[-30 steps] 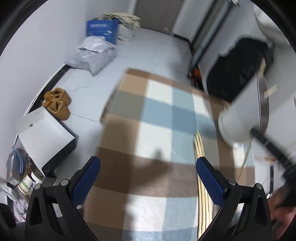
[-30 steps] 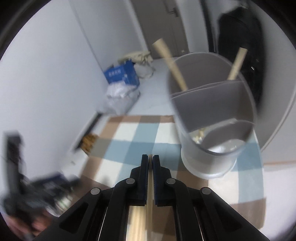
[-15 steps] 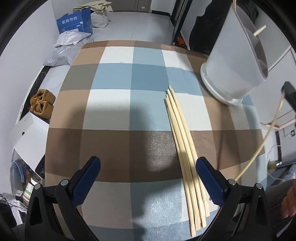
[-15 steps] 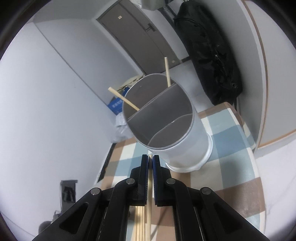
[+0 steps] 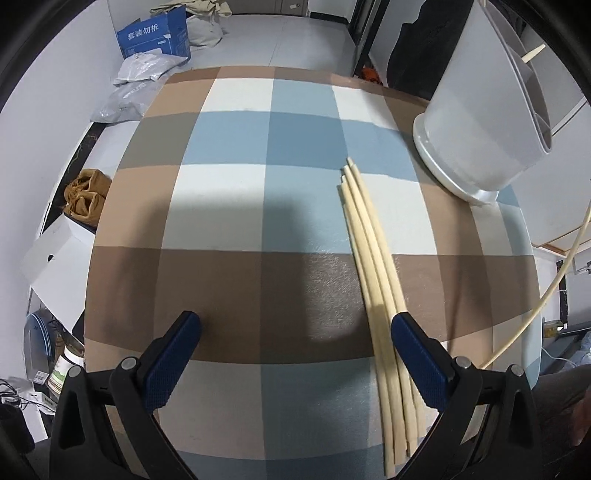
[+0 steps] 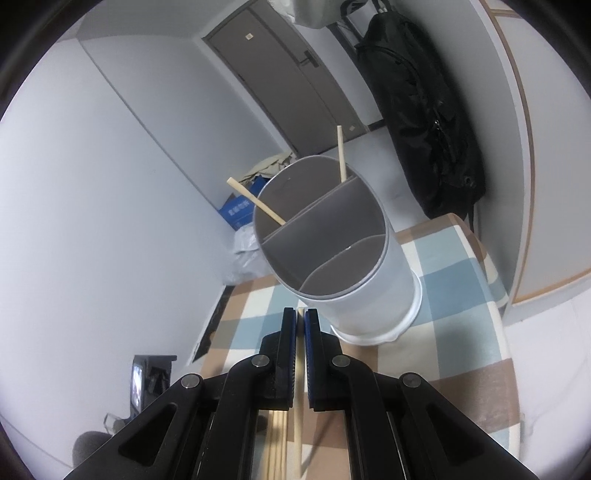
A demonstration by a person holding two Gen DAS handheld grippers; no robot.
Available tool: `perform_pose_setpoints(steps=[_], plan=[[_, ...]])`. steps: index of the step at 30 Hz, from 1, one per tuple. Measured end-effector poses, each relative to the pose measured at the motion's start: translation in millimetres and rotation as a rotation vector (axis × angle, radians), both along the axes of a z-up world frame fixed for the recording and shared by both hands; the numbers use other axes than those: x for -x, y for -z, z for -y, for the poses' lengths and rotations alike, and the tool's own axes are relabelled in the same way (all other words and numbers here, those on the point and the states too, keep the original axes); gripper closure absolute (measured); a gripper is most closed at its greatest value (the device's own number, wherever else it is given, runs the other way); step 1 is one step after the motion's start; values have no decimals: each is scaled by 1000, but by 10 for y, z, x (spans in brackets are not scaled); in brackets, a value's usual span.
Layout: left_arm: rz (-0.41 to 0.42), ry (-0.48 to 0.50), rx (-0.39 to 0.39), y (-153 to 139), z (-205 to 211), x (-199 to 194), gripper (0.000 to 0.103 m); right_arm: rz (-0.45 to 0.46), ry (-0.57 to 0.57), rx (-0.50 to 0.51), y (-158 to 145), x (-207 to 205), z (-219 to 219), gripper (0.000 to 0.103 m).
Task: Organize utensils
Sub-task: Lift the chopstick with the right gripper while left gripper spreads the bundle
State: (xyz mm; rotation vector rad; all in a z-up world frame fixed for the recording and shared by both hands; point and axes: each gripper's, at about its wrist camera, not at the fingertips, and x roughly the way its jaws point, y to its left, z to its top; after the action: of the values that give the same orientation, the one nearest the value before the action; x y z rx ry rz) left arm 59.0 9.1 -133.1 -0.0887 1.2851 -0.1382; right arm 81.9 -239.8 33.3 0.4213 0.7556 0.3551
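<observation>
- A small room with pale walls and a light floor; a grey door (image 6: 280, 70) stands far ahead of the right gripper, and a black bag (image 6: 424, 122) hangs to the right of that door.
- The table (image 5: 236, 206), covered in a brown, blue and white check cloth, fills the view under the left gripper.
- One grey utensil holder (image 6: 343, 258) stands on the cloth straight ahead of the right gripper (image 6: 301, 317) and to the upper right of the left gripper. It is divided into three compartments, and nothing stands between it and the right gripper's tips.
- Two chopsticks (image 6: 341, 153) lean in its far compartment, one to each side.
- On the floor beyond the left gripper's left side: one white box (image 5: 55, 254), one blue carton (image 5: 155, 35), grey plastic bags (image 5: 136, 85), and a brown bundle (image 5: 85, 195).
- A bundle of loose chopsticks (image 5: 369, 251), about four or five, lies on the cloth, running under the right finger of the left gripper (image 5: 295, 347).
- The left gripper's jaws are spread wide, holding nothing.
- The right gripper's jaws are pinched tight on a single chopstick (image 6: 300, 369), which hangs down toward the table.
</observation>
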Motion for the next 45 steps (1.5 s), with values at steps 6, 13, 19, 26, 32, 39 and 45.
perform_pose_setpoints(steps=[6, 13, 19, 26, 32, 39, 45], plan=[[-15, 19, -41, 46, 93, -21, 3, 16, -14, 33, -26, 26, -37, 99], [-40, -8, -83, 68, -29, -32, 3, 6, -17, 30, -8, -9, -29, 99], [-47, -19, -138, 79, -80, -71, 3, 6, -19, 38, -4, -22, -46, 99], [-5, -101, -55, -78, -277, -121, 3, 4, -28, 43, 21, -52, -67, 99], [-73, -127, -58, 125, -289, -209, 3, -6, -29, 37, 41, -76, -74, 99], [-93, -121, -134, 143, -350, -211, 3, -2, -40, 41, 24, -59, -96, 99], [-89, -120, -140, 150, -338, -239, 7, -13, -35, 29, 31, -85, -86, 99]])
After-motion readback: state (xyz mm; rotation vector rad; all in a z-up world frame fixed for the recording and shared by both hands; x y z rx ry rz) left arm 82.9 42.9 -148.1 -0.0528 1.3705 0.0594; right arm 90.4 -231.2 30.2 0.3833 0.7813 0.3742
